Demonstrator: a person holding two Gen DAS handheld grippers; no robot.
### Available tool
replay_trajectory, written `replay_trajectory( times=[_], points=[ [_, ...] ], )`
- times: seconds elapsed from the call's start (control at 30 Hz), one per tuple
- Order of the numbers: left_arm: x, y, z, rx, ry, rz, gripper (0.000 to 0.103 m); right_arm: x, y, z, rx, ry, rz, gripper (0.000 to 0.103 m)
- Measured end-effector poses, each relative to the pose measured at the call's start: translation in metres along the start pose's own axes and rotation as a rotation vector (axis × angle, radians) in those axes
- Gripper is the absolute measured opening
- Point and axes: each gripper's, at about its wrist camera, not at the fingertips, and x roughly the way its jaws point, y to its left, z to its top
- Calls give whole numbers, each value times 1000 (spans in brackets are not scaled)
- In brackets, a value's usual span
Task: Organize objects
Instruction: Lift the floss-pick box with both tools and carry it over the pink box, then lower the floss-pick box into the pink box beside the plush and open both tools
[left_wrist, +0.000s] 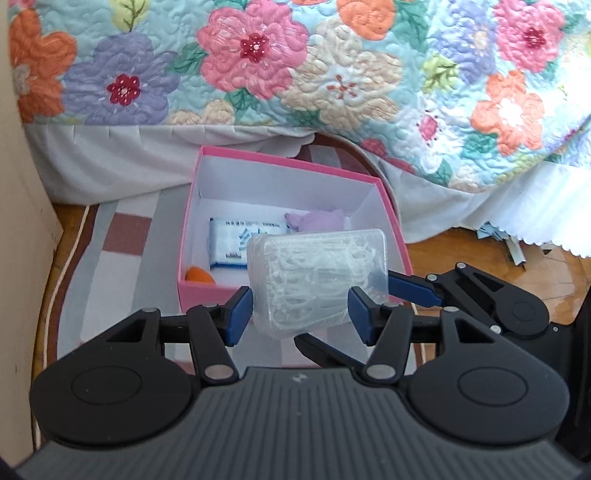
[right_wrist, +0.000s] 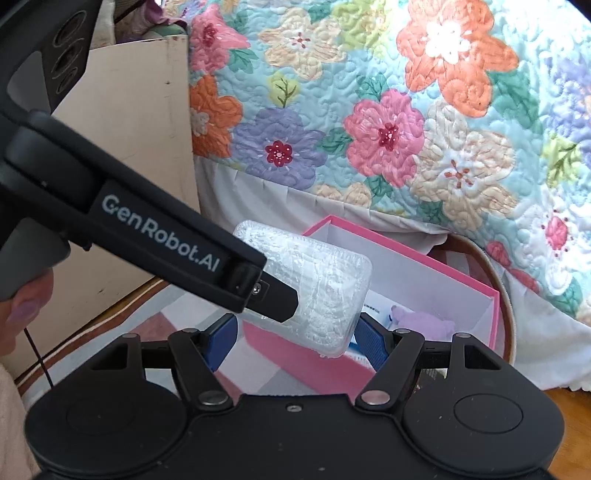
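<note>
A clear plastic case of white floss picks (left_wrist: 317, 280) hangs tilted just above the near rim of an open pink box (left_wrist: 291, 192). My left gripper (left_wrist: 302, 314) has it between its blue pads, which lie against the case's two sides. The right gripper's fingers (left_wrist: 413, 291) come in from the right, one at the case's far right corner and one under its near end. In the right wrist view the case (right_wrist: 325, 280) sits between my right gripper's (right_wrist: 297, 341) pads, and a left gripper finger (right_wrist: 273, 299) crosses its lower left.
The pink box (right_wrist: 406, 251) holds a white-and-blue tissue pack (left_wrist: 229, 240), a purple soft toy (left_wrist: 317, 219) and an orange item (left_wrist: 199, 275). It stands on a striped rug (left_wrist: 122, 236) beside a bed with a floral quilt (left_wrist: 258, 55). A beige cabinet (right_wrist: 140, 147) stands left.
</note>
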Motion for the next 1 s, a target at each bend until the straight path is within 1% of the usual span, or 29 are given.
replay_trajectory(
  times=[0.1,0.17,0.27,0.33,0.47,0.53,0.6,0.67,0.83,0.93,1.0],
  points=[
    [15,5,20,-14,12,-7,55,15,-12,13,25,16,14,76],
    [25,9,30,-54,38,-14,55,26,-18,19,39,40,16,76],
    [39,5,38,-31,34,7,55,39,-26,22,67,54,16,76],
    [51,6,42,-33,47,15,56,49,-35,22,95,71,31,76],
    [80,10,50,-48,86,22,56,67,-59,13,209,90,78,74],
    [94,8,55,-37,108,38,56,79,-71,8,259,104,104,74],
    [107,9,59,-33,109,45,56,90,-81,4,296,112,112,70],
    [121,14,61,-57,120,36,56,102,-90,2,311,128,120,69],
    [144,30,62,-107,130,27,56,125,-104,-5,338,148,145,59],
    [157,38,61,-127,139,15,56,135,-104,-5,311,165,125,57],
    [166,39,61,-130,151,25,56,143,-104,-4,288,191,115,57]
  ],
)
